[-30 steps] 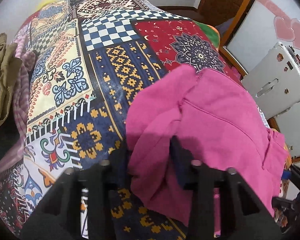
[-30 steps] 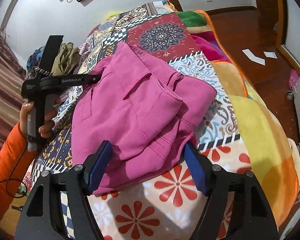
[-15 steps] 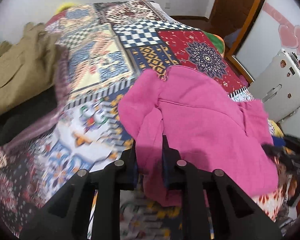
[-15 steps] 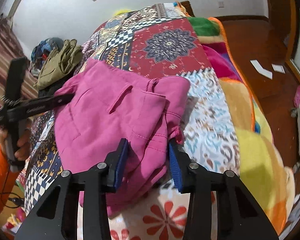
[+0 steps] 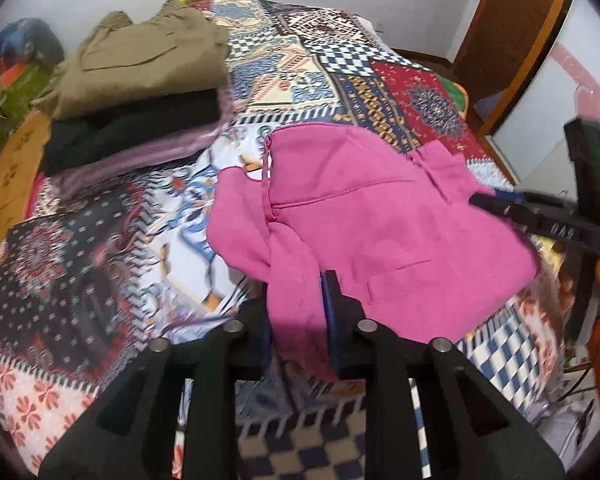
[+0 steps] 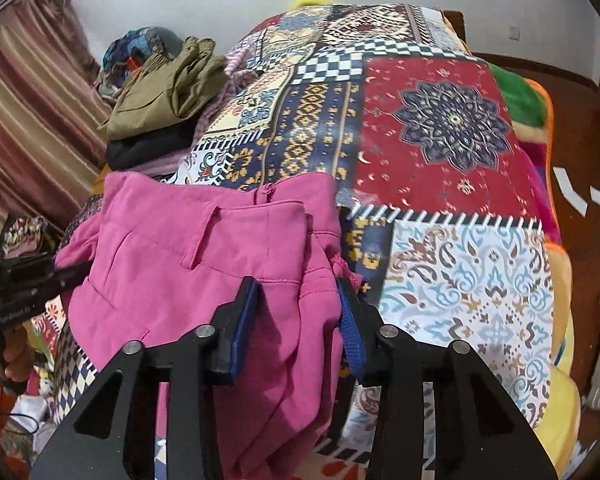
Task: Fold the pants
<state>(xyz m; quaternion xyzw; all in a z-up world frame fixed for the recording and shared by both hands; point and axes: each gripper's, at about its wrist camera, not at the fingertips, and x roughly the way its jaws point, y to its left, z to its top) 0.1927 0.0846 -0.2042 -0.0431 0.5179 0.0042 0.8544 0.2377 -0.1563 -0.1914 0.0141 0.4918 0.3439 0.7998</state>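
The pink pants are folded into a thick bundle and held above the patchwork bedspread. My left gripper is shut on the bundle's near edge. My right gripper is shut on the opposite, waistband edge of the pink pants, where a belt loop and pocket show. The right gripper also shows in the left wrist view at the bundle's far right. The left gripper shows at the left edge of the right wrist view.
A stack of folded clothes lies at the bed's far left, with olive pants on top of a black garment; it also shows in the right wrist view. A striped curtain hangs left. Wooden floor lies right of the bed.
Both grippers closed on the pink bundle and lifted it. It has swung left across the bed toward the stack of folded clothes, which now fills more of the left wrist view.
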